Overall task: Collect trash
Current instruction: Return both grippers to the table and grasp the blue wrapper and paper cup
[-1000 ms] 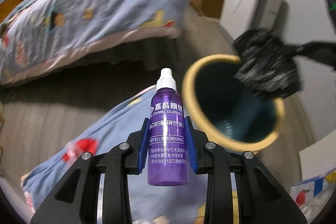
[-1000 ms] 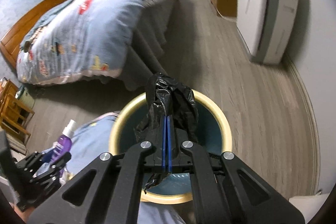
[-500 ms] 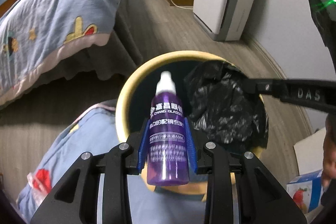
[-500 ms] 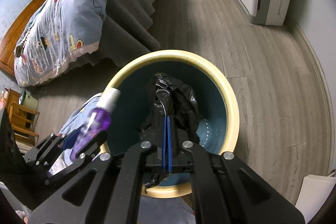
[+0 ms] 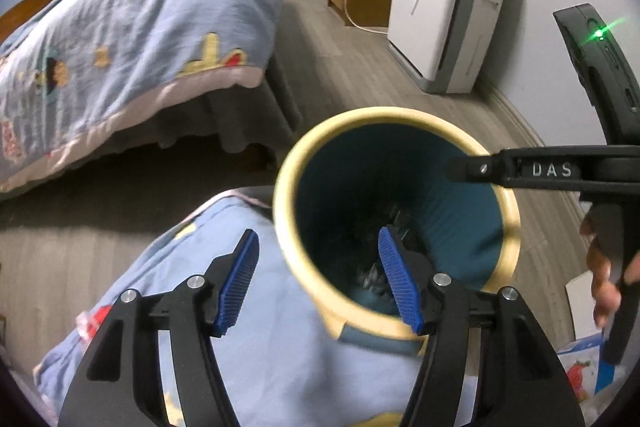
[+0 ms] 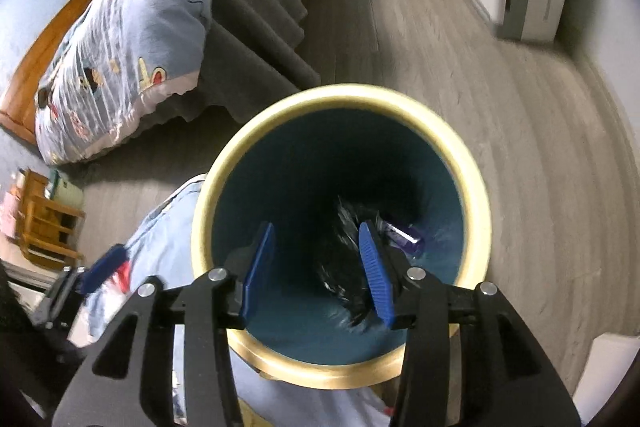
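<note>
1. The crumpled black plastic bag (image 6: 348, 259) and the small purple plastic bottle (image 6: 402, 237) lay at the bottom of the round bin with a yellow rim and dark teal inside (image 6: 470, 187). The bottle lay on its side, just right of the bag.
2. The right tool (image 6: 316, 267) hung over the bin mouth with jaws opening and nothing between the blue ribbed pads; the bag showed through the gap, well below.
3. The left tool (image 5: 320, 281) had jaws opening and held nothing. It straddled the near rim: one pad over the bin, the other over the blue printed quilt (image 5: 248, 347) beside it.
4. Step in hand, as I judged it: release and clear. To do it well, both tools should finish opening, then lift straight up. The left one looked near the rim, so a sideways pull could nudge the bin.
5. Materials: the bag was thin glossy film, crinkled, likely to spring back and snag on ribbed pads. The bottle was smooth rigid plastic and would roll. The bin walls were smooth, tapering to the base.
6. Around: grey wood-look plank floor (image 6: 500, 99), a bed with a soft blue cartoon duvet (image 5: 120, 39) and a white boxy appliance (image 5: 440, 7) by the wall.
</note>
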